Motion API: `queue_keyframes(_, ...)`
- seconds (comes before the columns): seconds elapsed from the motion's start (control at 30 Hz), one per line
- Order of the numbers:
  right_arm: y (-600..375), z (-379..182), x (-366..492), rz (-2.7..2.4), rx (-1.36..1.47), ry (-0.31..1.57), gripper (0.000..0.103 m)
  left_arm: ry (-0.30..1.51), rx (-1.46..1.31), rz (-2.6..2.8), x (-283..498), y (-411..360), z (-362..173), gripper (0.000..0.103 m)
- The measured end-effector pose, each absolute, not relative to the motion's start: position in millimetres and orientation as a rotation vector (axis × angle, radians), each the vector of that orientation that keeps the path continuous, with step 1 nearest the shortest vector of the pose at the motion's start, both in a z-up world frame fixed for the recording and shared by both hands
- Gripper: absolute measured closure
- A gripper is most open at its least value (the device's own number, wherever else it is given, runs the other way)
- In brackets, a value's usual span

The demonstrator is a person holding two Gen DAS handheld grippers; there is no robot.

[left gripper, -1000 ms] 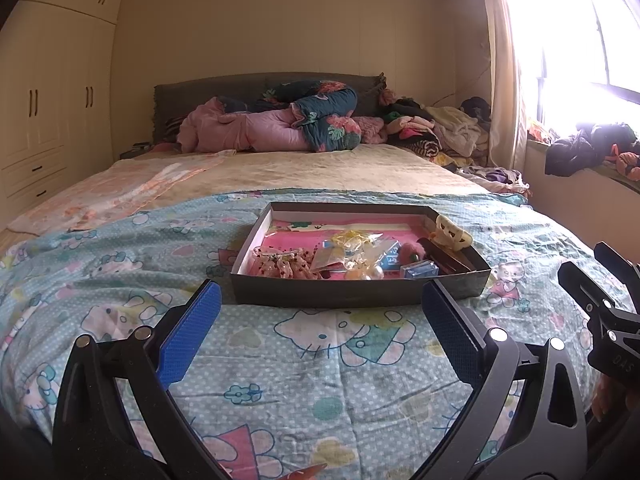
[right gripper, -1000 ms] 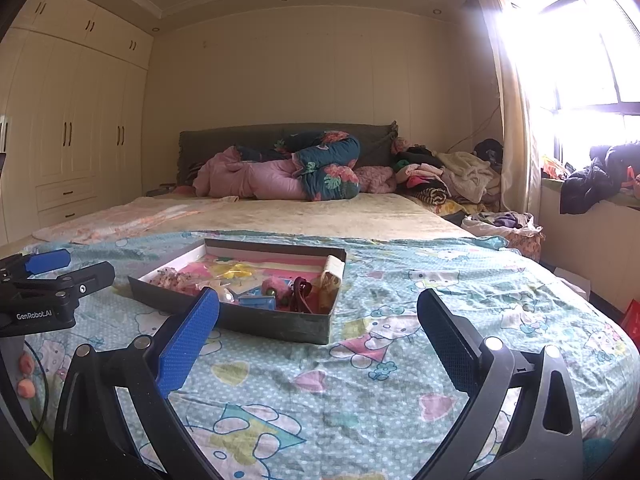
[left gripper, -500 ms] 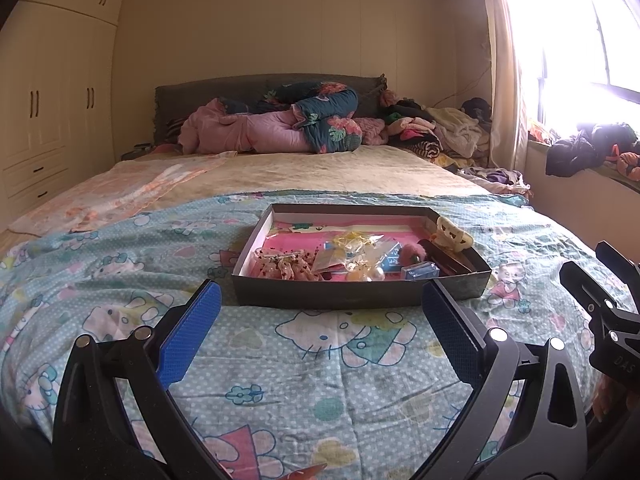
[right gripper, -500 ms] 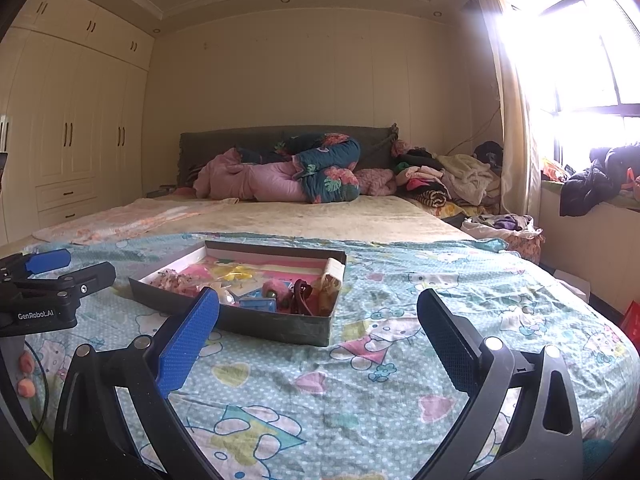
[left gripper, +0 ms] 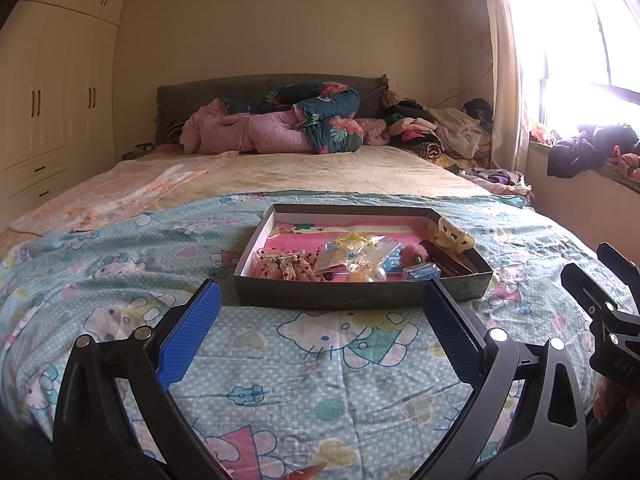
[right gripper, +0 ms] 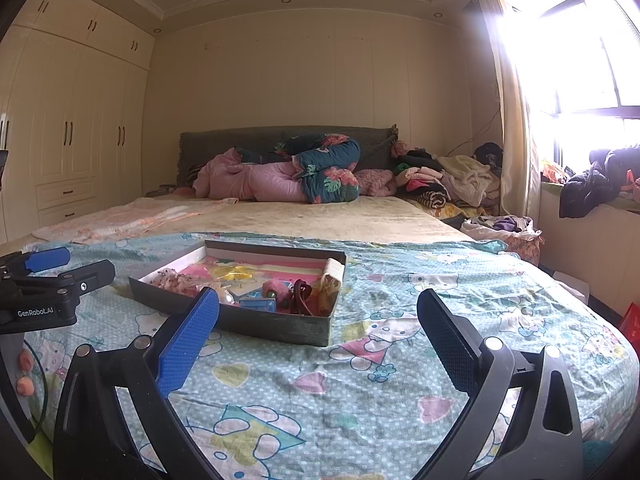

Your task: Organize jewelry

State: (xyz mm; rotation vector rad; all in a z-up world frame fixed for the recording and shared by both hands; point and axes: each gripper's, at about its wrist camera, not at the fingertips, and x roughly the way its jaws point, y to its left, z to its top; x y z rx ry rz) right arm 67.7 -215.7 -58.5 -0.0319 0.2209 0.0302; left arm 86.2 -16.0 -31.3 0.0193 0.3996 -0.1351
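Left wrist view: left gripper (left gripper: 320, 312) spread wide, nothing between the blue pads (left gripper: 188, 338), hovering over the sheet (left gripper: 280, 360). Straight ahead, just past the fingertips, tray (left gripper: 360, 298) full of jewelry (left gripper: 352, 258), seen head-on along its long wall; cream clip (left gripper: 454, 236) perched on the far-right rim. Off to the right edge, part of the right gripper, black fingers only.

Right wrist view: right gripper (right gripper: 318, 320) likewise wide apart and holding nothing. Tray (right gripper: 276, 326) ahead and to the left, seen corner-on, left pad (right gripper: 186, 344) overlapping its near wall. Dark red strap (right gripper: 301, 295) at the near corner, plainer here. Far left, left gripper (right gripper: 60, 272) side-on, with its "GenRobot.AI" label. Wardrobe (right gripper: 72, 132) farther left.
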Motion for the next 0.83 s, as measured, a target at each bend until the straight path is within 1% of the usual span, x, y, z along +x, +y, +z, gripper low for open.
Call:
queue_keyframes(0.63, -222, -58, 69, 0.023, -0.014, 0.239, 0.006, 0.406, 0.001, -0.117, 89, -14, -30, 0.011)
queue_keyframes(0.73, -246, -57, 85, -0.006, 0.064, 0.289, 0.006, 0.473, -0.053, -0.078, 110, 4, -32, 0.011)
queue_keyframes(0.83, -294, -60, 128, -0.118, 0.154, 0.405, 0.006, 0.536, -0.089, 0.046, 148, 41, -31, 0.011)
